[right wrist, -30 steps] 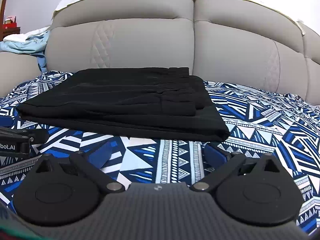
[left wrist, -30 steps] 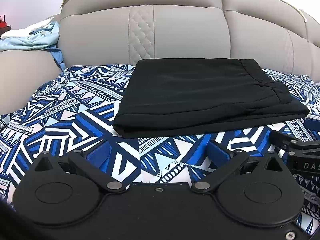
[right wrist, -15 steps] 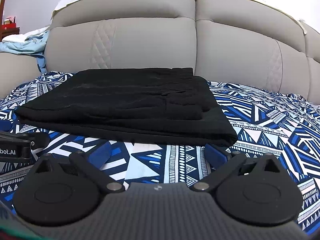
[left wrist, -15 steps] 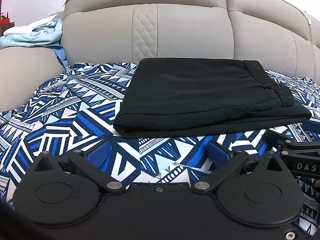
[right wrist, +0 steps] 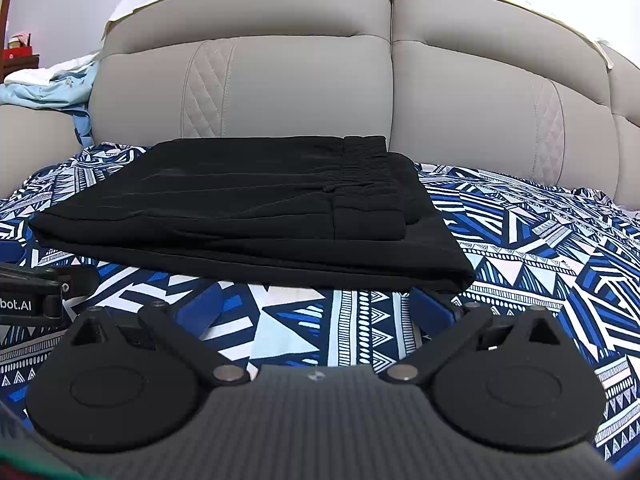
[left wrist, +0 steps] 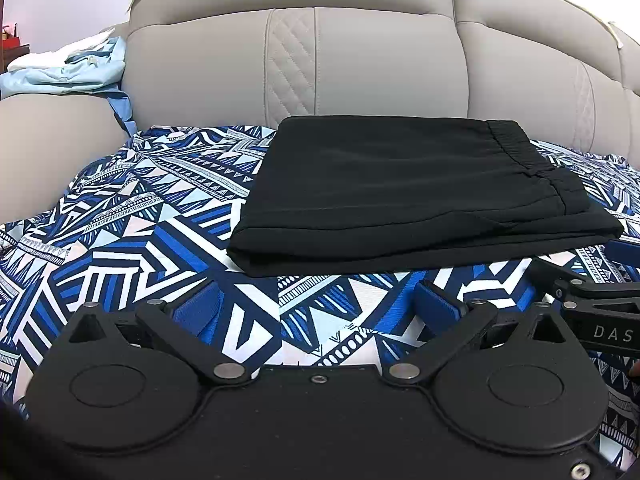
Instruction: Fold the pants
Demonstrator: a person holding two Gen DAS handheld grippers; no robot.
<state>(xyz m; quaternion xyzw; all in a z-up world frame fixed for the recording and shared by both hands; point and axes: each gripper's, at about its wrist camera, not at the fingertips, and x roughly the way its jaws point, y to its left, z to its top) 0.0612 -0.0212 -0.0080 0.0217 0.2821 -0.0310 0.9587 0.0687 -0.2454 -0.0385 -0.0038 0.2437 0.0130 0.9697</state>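
A broad grey padded headboard (left wrist: 360, 60) fills the far side of the room, and below it the bed is spread with a blue-and-white geometric sheet (left wrist: 132, 232). On that sheet, close to the headboard, lie the black pants (left wrist: 400, 192), already doubled into a flat, squarish stack; the gathered waistband (left wrist: 516, 148) sits along the right side, and the layered edges face the person. A heap of pale blue laundry (left wrist: 68, 72) rests off to the far left.

Nearer, the left gripper (left wrist: 316, 308) hovers low over the sheet just short of the stack's front edge, its blue pads spread wide with nothing between them. The right gripper (right wrist: 320, 304) sits beside it, equally spread and empty, its right pad almost under the stack's near right corner.

The cloth looks thin, soft and light; I'd expect it to drape and slide layer on layer if lifted carelessly. The safest hold seems the two near corners, pinching all layers together, or the firmer waistband edge.
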